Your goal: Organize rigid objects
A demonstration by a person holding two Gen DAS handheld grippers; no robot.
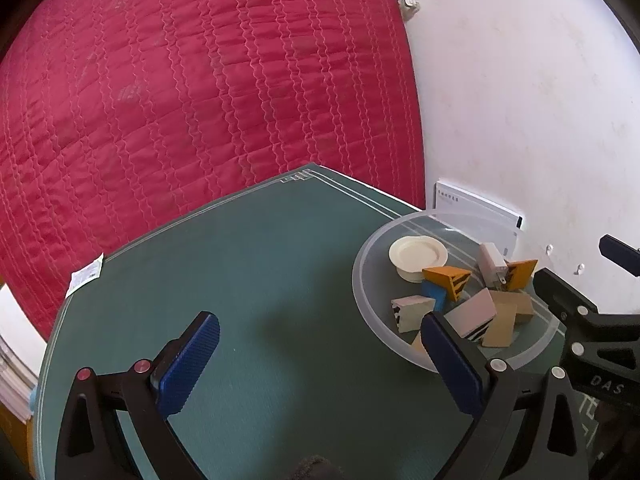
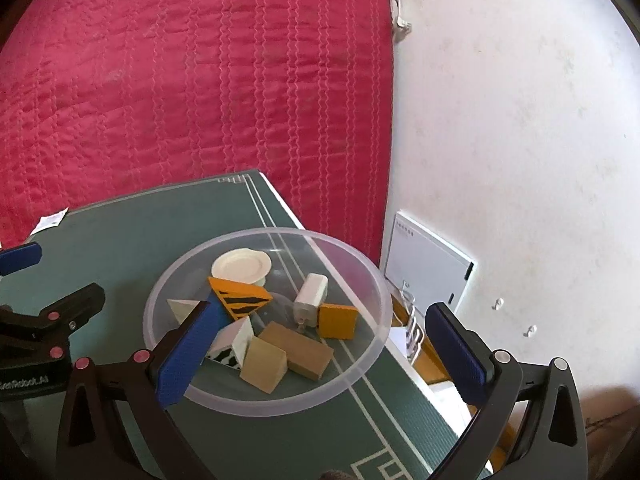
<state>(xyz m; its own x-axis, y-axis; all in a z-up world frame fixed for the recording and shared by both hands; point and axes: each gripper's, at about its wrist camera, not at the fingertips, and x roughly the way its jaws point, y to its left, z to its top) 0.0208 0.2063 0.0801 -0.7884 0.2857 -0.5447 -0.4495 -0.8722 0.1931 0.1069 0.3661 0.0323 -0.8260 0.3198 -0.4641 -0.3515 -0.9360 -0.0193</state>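
- Two grippers in play, both with jaws spread wide and nothing held: the left gripper (image 1: 320,356) hangs over bare green table (image 1: 256,264) just left of the clear bowl (image 2: 360,264), and the right gripper (image 2: 324,344) sits right over the bowl's near half.
- Everything seems to be inside the bowl already: a white lid (image 2: 241,266) at the far side, a white charger (image 2: 311,295) right of it, an orange striped wedge (image 2: 240,298) near the middle, an orange block (image 2: 338,321) toward the right rim.
- Closer to the near rim are two tan wooden blocks (image 2: 280,354) touching each other, plus a white zebra-striped block (image 2: 234,344).
- Red quilt (image 2: 180,80) lies beyond the bowl.
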